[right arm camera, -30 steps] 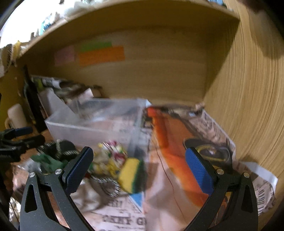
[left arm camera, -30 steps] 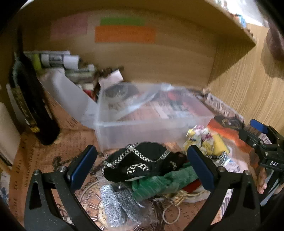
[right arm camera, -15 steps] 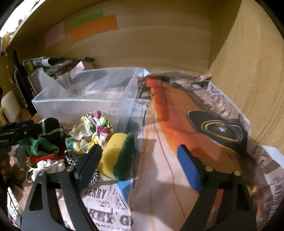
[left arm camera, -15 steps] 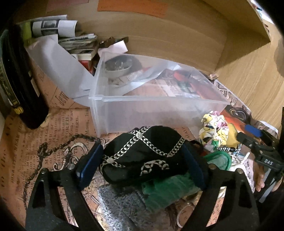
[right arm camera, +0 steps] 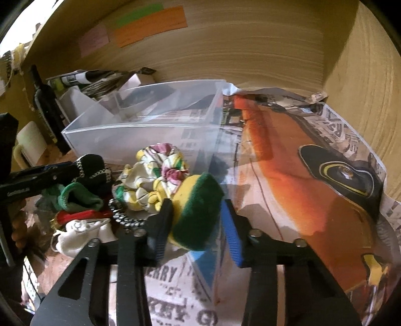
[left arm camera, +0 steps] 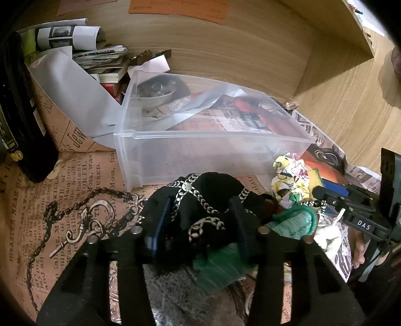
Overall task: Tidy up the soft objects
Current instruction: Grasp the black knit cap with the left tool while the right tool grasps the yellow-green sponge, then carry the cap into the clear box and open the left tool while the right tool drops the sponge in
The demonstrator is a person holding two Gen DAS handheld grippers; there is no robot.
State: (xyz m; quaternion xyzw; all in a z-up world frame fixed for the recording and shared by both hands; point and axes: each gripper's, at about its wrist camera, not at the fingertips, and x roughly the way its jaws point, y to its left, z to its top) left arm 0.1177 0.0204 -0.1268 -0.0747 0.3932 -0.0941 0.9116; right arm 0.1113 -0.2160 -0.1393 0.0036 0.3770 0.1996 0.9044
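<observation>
Newsprint desk: yellow-green sponge

left tongs closing on black chain-trimmed cloth, before clear bin.

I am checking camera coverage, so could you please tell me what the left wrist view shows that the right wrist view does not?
Left wrist only: the left gripper, closing on the black chain-trimmed cloth, and a chain on the printed paper.

Right wrist only: the right gripper, closing on the yellow-green sponge, and a green note on the wall.

Both: the clear plastic bin, the floral scrunchie and the green cloth.
</observation>
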